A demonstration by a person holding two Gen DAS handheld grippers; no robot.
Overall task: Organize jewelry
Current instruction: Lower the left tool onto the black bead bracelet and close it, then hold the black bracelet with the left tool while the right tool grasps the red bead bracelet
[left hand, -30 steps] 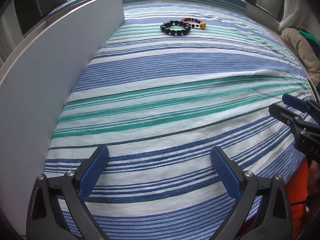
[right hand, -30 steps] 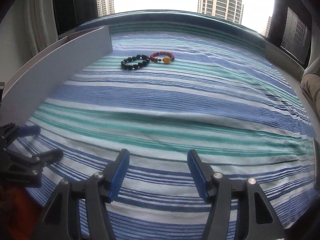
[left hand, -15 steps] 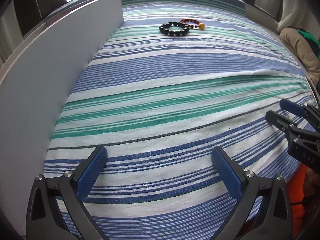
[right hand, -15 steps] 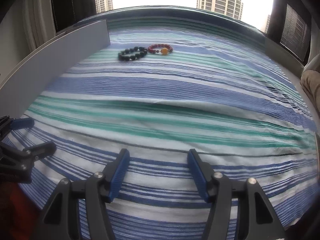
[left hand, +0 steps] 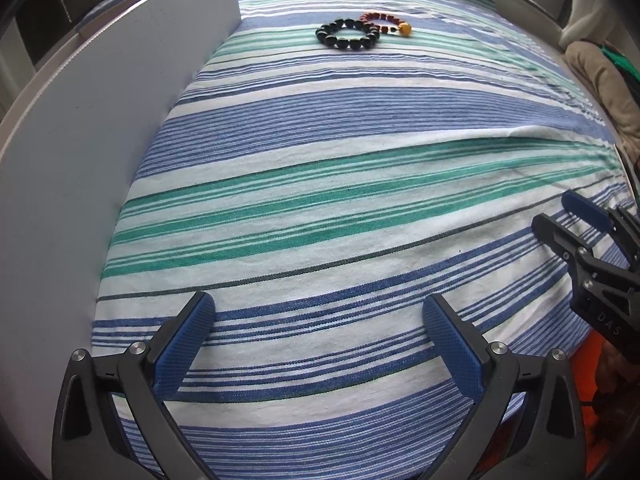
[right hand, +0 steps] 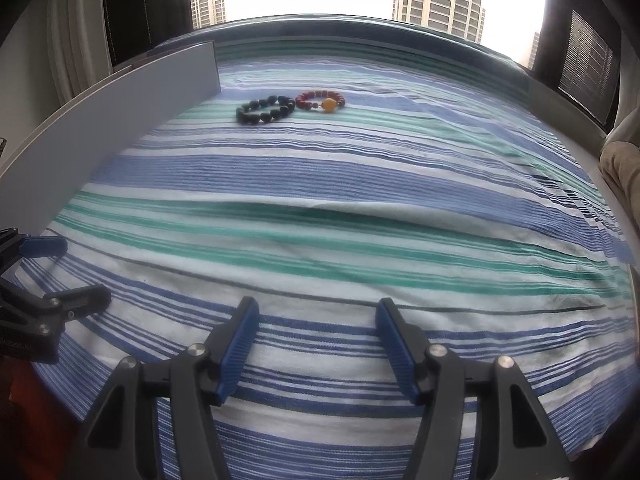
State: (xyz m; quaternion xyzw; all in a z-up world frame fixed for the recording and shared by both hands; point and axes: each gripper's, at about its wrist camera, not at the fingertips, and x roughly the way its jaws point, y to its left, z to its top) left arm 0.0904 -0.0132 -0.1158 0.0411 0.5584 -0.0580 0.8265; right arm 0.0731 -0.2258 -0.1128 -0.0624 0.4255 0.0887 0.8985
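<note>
A black bead bracelet (left hand: 347, 33) lies far ahead on the striped cloth, touching a red bead bracelet (left hand: 385, 23) with one amber bead behind it. They show in the right wrist view too: the black bracelet (right hand: 265, 109) on the left, the red bracelet (right hand: 321, 101) on the right. My left gripper (left hand: 318, 320) is open and empty, low over the near cloth. My right gripper (right hand: 317, 322) is open and empty, also near the front. Each gripper shows at the edge of the other's view.
A striped blue, green and white cloth (left hand: 340, 184) covers the surface, with a raised fold across the middle (right hand: 360, 208). A tall white board (left hand: 92, 128) stands along the left side. Beige fabric (left hand: 600, 80) lies at the right. A window is behind.
Both grippers have drifted slightly; the bracelets sit a little differently in each view. Nothing was taken hold of and both stay open.
</note>
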